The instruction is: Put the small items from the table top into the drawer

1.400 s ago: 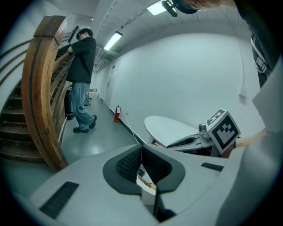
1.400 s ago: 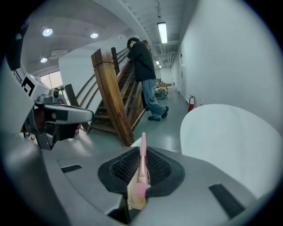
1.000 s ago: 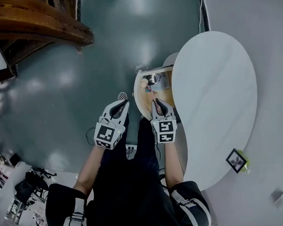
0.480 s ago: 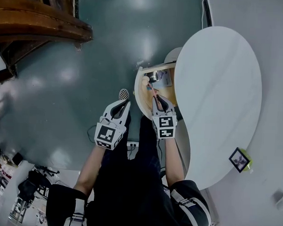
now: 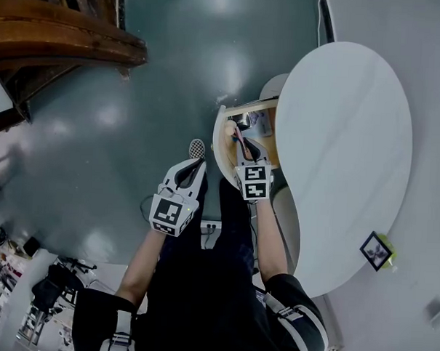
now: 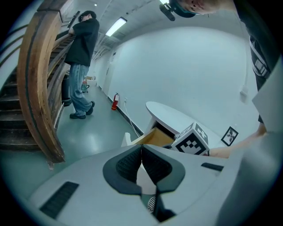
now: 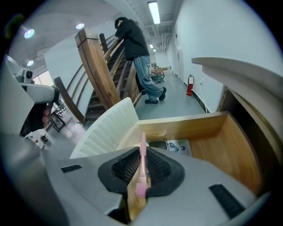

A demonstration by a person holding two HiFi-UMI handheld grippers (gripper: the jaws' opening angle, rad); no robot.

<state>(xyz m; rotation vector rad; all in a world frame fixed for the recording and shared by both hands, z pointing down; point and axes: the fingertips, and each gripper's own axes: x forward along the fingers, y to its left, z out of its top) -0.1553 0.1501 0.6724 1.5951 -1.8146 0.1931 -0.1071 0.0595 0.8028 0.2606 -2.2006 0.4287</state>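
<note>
Pinching a slim pink pen [image 7: 141, 165] in the right claw [image 7: 142, 154], jaws closed tight on its shaft. Pointing the pen's long axis forward along the jaws, tip leading down into the open wooden drawer [image 7: 230, 145] under the white bench [image 5: 345, 140]. Hanging right over the drawer's near part, with a printed card [image 7: 179, 146] lying on its bottom just ahead. Holding the left claw [image 5: 193, 166] shut and empty, off to the side over the floor [image 5: 98, 129], farther from the drawer. Judging the release as the right hand's job: straight ahead and down, lengthwise.
</note>
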